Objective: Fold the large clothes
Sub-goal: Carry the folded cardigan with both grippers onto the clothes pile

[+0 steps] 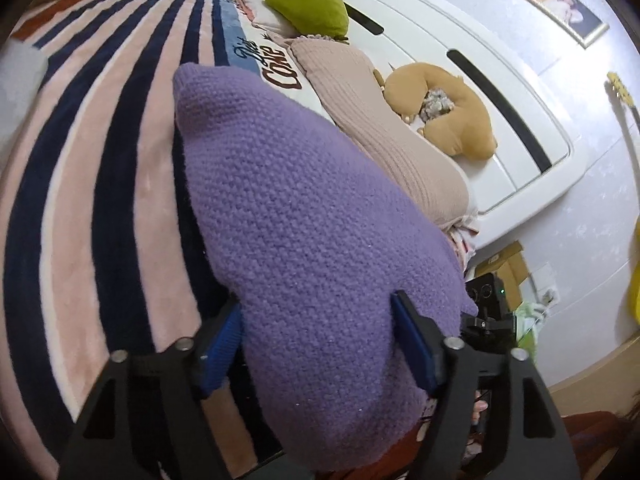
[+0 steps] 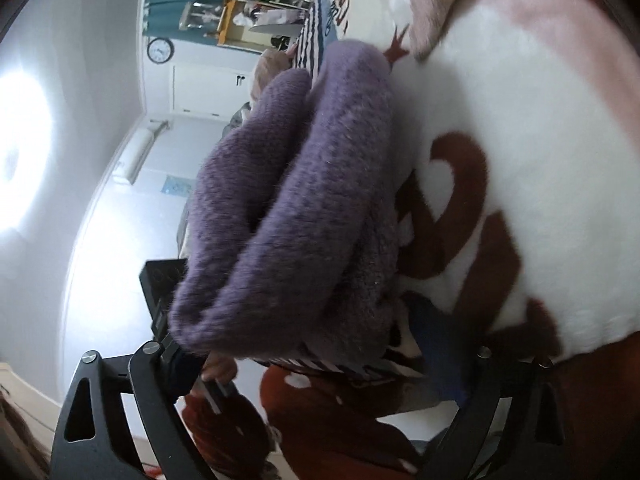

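Observation:
A thick purple knit sweater [image 1: 304, 216] lies folded in a bundle on the striped blanket [image 1: 100, 168] of a bed. In the left wrist view my left gripper [image 1: 320, 336] has its blue-padded fingers [image 1: 412, 340] on either side of the bundle's near end, pressing on it. In the right wrist view the same sweater [image 2: 296, 208] shows as stacked folds, seen edge on. My right gripper [image 2: 316, 364] straddles its near end; the right blue pad [image 2: 436, 344] lies beside the fabric and the left pad is hidden behind the folds.
A beige knit pillow [image 1: 380, 120], a green cushion [image 1: 308, 4] and a tan plush toy [image 1: 448, 112] lie along the white headboard [image 1: 480, 80]. A white blanket with brown lettering [image 2: 520, 160] lies under the sweater. A box and black devices stand by the wall [image 1: 496, 280].

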The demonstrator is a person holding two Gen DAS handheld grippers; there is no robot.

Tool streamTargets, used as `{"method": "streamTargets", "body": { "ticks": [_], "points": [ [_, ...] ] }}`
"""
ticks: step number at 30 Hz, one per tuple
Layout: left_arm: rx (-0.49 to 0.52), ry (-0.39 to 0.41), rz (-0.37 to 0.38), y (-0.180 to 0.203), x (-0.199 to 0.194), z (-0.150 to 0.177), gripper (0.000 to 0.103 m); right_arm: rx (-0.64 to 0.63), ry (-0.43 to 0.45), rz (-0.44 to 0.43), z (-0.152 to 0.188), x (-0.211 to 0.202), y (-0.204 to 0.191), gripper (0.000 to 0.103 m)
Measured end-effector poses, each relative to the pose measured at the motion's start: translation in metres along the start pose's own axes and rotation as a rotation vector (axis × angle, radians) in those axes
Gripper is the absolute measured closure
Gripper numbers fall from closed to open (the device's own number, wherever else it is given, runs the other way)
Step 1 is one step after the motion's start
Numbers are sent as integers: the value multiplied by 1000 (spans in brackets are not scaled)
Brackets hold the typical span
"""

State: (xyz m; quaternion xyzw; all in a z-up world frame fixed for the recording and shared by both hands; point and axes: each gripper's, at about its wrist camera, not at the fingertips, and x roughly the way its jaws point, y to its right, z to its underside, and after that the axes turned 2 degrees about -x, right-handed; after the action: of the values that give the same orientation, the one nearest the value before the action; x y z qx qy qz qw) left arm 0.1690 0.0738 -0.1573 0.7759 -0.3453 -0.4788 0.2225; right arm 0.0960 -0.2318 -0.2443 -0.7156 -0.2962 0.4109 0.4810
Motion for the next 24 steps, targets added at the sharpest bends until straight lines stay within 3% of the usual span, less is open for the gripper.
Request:
{"method": "streamTargets", "body": {
  "ticks": [2,4,5,7,9,17,24],
  "points": [
    [-14,-4,22,-1,4,2,27,-13,-3,-3,-2,6,-4,12],
    [-7,8,23,1,6,2,28,-22,-5,-1,-2,11,-6,33],
    [-3,15,23,3,6,3,36,-25,6,1,-3,12,-8,37],
    [2,42,21,7,2,4,44,-46,36,8,-5,10,-15,57],
    [31,75,11,17,-3,3,50,-89,61,18,-6,8,-27,62],
    [158,189,-10,60,-44,-30,54,-276,130,-1,-25,3,-91,67],
    [272,381,-84,86,-153,-71,57,-507,121,-112,-49,39,-200,69]
  ]
}}
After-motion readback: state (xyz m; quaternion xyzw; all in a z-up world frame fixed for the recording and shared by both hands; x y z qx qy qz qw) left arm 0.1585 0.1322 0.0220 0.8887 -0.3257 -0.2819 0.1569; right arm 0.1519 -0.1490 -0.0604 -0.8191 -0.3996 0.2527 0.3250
